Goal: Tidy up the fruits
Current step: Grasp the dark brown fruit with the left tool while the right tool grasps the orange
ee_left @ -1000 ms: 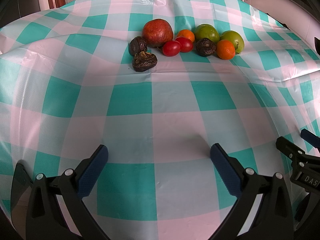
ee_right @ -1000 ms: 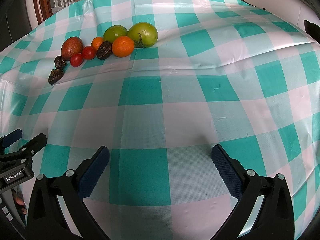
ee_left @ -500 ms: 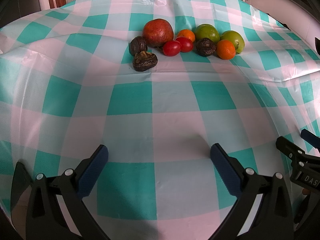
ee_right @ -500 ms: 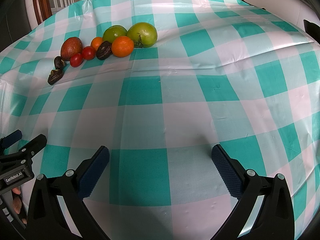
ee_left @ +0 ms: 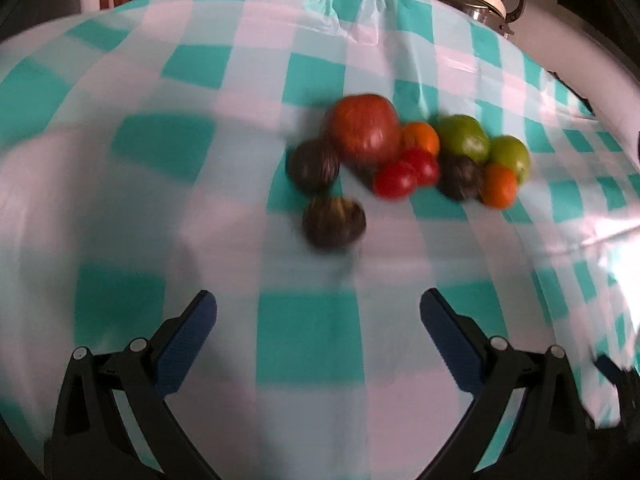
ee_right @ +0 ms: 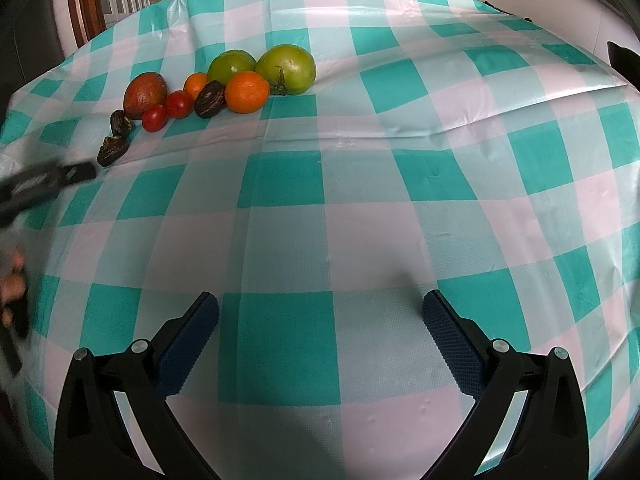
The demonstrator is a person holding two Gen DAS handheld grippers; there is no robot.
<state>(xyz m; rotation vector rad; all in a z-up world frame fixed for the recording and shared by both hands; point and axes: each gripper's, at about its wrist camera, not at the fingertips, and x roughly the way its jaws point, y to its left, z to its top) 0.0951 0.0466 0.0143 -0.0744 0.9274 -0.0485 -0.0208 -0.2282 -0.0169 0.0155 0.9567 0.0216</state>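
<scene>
Dark, red, orange and green fruits lie in one mixed cluster on the checked tablecloth (ee_right: 360,240), and none is sorted into a group of its own; I judge that the task is at its very beginning and all the sorting is left.

Ahead of the left tongs (ee_left: 318,312), and nearest to them, is a dark wrinkled fruit (ee_left: 334,222). Beyond it are a second dark fruit (ee_left: 314,166) and the big red-brown fruit (ee_left: 366,128). To the right of these two red tomatoes (ee_left: 406,174) touch each other; behind them is a small orange (ee_left: 421,139), then a third dark fruit (ee_left: 460,177), a second orange (ee_left: 498,184) and two green tomatoes (ee_left: 482,145). This view is blurred, so fine details are not clear.

The left tongs are released, with the jaws wide apart and nothing between them. The right tongs (ee_right: 320,314) are also released and hold nothing; for them the cluster is far ahead and to the left, well apart. In the right view the nearest dark fruit (ee_right: 113,151) is just beside the tip of the left tongs (ee_right: 52,178), so the first pick is probably this one, but it is not yet grasped.
</scene>
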